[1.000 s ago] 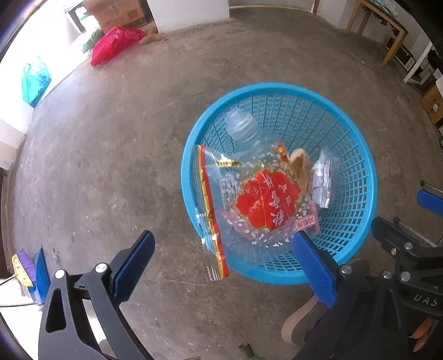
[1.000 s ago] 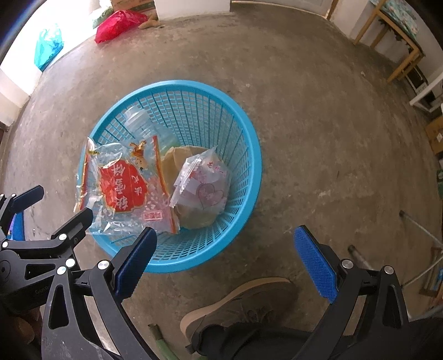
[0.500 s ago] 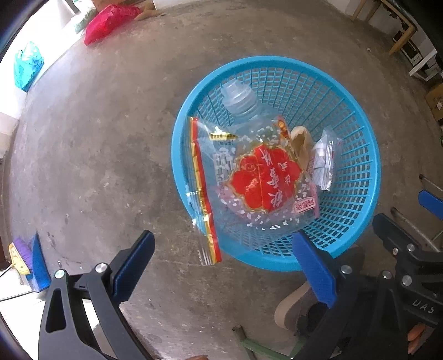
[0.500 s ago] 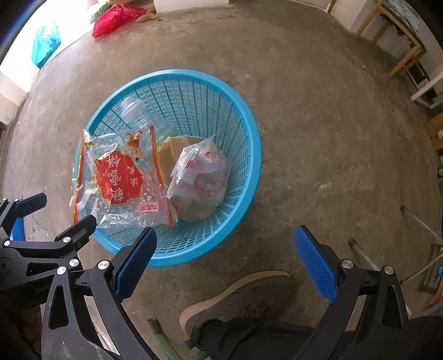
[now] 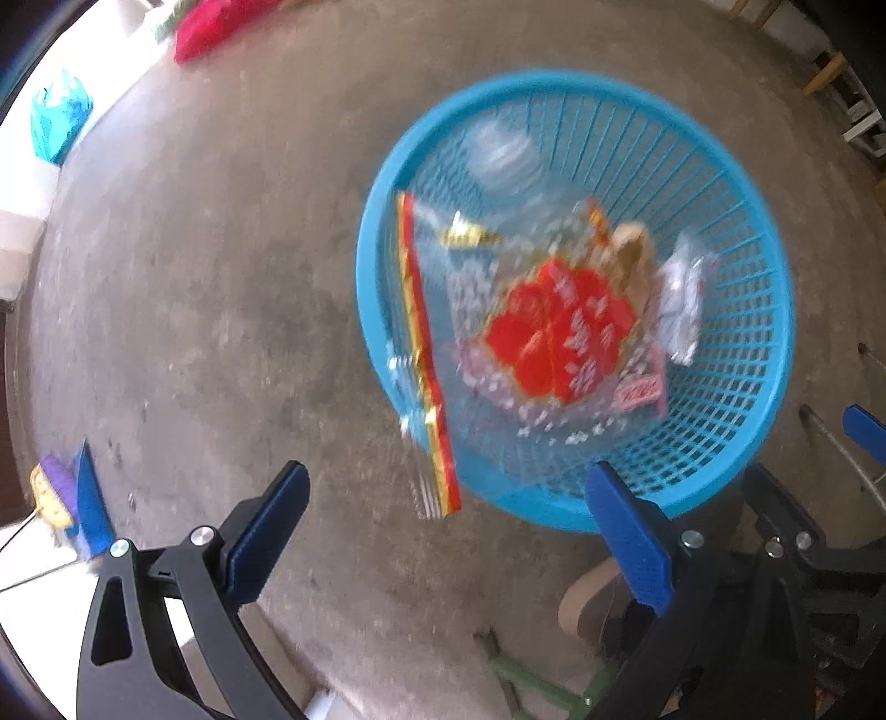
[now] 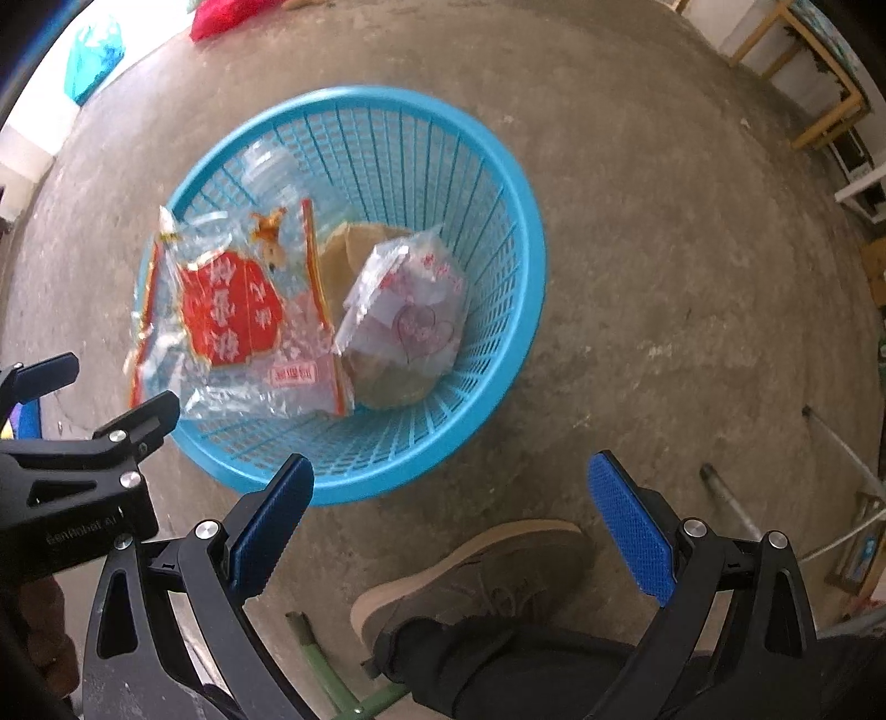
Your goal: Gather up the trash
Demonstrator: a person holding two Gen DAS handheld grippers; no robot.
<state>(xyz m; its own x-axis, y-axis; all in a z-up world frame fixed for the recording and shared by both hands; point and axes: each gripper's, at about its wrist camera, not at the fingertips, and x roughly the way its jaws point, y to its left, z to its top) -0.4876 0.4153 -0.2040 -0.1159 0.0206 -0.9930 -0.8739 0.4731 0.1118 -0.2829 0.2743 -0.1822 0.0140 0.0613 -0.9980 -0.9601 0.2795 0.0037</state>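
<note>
Far left, by the bright edge of the concrete floor (image 6: pixel 664 249), a teal plastic bag (image 5: pixel 58 119) sits against the wall, with a red bag (image 5: pixel 207 33) further along the far edge. Near left, a purple and yellow brush with a blue handle (image 5: pixel 72 498) lies on the floor.

Left gripper (image 5: pixel 443 531): jaws spread wide, blue pads well apart, nothing held. It hangs over bare floor at the near-left side of the basket; its right pad overlaps the basket's near rim in the left wrist view. That view is motion-blurred.

Blue plastic basket (image 6: pixel 520 232), round, mesh walls, stands on the floor in the middle of both views. Trash is inside it:
- clear snack bag with red label (image 6: pixel 227 315), largest item, on the left side; its red and gold edge strip sticks out over the near-left rim.
- clear plastic bottle (image 6: pixel 271 171) at the far left of the basket, partly under the snack bag.
- brown paper piece (image 6: pixel 343 260) in the middle, between the snack bag and the small bag.
- small clear bag with pink print (image 6: pixel 410 310) on the right, resting on the brown paper.

Right gripper (image 6: pixel 451 520): jaws wide apart too, nothing held, hovering near of the basket, over a tan shoe (image 6: pixel 476 581) and dark trouser leg. A green rod (image 6: pixel 321 664) lies on the floor by the shoe.

Far right: wooden table legs (image 6: pixel 797 94); a metal pole (image 6: pixel 725 501) lies near right.
</note>
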